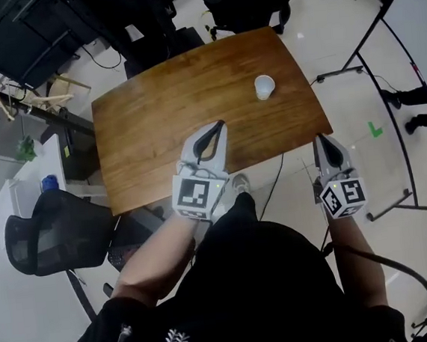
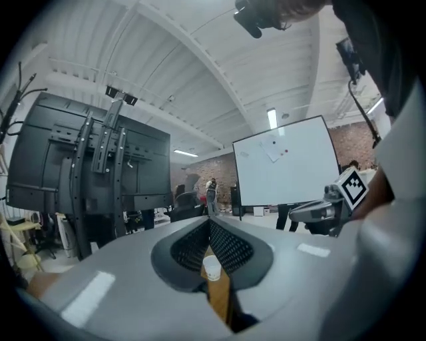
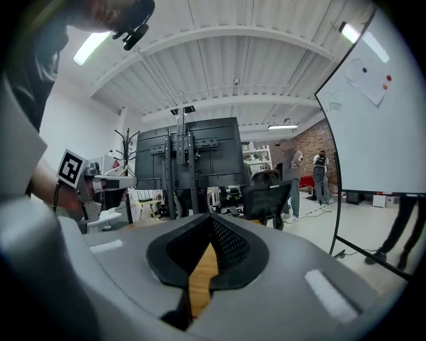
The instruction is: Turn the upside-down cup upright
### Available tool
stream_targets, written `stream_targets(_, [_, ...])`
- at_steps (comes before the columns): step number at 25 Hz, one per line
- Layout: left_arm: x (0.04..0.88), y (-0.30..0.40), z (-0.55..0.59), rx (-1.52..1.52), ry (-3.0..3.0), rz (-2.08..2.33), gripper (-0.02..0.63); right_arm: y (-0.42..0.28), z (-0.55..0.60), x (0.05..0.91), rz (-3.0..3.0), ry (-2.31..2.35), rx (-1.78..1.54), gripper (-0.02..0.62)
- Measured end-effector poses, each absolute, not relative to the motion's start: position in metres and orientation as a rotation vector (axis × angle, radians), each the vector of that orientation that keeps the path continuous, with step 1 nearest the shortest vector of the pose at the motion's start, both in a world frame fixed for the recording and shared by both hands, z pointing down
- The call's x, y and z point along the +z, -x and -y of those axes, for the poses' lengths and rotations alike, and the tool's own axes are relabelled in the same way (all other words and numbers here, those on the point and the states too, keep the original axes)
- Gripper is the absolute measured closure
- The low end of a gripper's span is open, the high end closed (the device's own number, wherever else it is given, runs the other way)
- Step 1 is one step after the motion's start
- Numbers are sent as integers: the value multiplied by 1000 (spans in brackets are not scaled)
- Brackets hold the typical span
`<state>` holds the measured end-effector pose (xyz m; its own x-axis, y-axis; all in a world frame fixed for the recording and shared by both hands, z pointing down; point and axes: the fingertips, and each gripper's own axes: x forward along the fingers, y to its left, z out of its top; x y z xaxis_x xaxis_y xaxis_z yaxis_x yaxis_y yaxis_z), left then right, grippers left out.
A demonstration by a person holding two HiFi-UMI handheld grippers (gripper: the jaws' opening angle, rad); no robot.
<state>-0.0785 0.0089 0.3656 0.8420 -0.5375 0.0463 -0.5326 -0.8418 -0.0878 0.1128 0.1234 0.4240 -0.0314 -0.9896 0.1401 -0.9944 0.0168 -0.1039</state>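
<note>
Head view: looks steeply down on a brown wooden table [image 1: 156,119] standing on a pale, glossy floor [image 1: 321,36], with a white cup [image 1: 265,87] on its far right part (mouth up or down not clear from here). Finds the left claw [image 1: 219,124] reaching in over the table's near edge, tips pressed together, well apart from the cup. Finds the right claw [image 1: 320,137] at the table's near right corner, likewise closed. Takes in a black mesh chair [image 1: 50,231] to the left and a green mark [image 1: 375,129] on the floor to the right.

Left gripper view: looks along the left claw [image 2: 210,223], tips together and holding nothing. Catches the cup [image 2: 212,268] through the gap below the tips, far off on a strip of table [image 2: 219,300]. Shows a whiteboard [image 2: 286,166] to the right, dark screens [image 2: 86,160] to the left, and a brick wall [image 2: 219,170] far back under a white ceiling [image 2: 200,73].

Right gripper view: looks along the right claw [image 3: 212,218], closed on nothing, with table wood [image 3: 200,276] below. Shows screens [image 3: 190,156] ahead and a whiteboard [image 3: 379,113] to the right.
</note>
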Motion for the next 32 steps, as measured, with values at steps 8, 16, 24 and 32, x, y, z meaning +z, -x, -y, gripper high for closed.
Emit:
stream_targets(8, [358,39,85,-132,2980,-793,606,-139,-32,427,2175,-2164,332,594])
stream_targets(16, [364,28,127,-62,2993,-968,606,-156,19,468,2120,-2006,468,594])
stream_targets(24, [390,23,142,-171,2977,-1235,606,-183,63,511,2154,-1807,663,594])
stream_targets(32, [380,59,164,-196,2839,-1474,606,-168,99,576,2146,-1556,753,434])
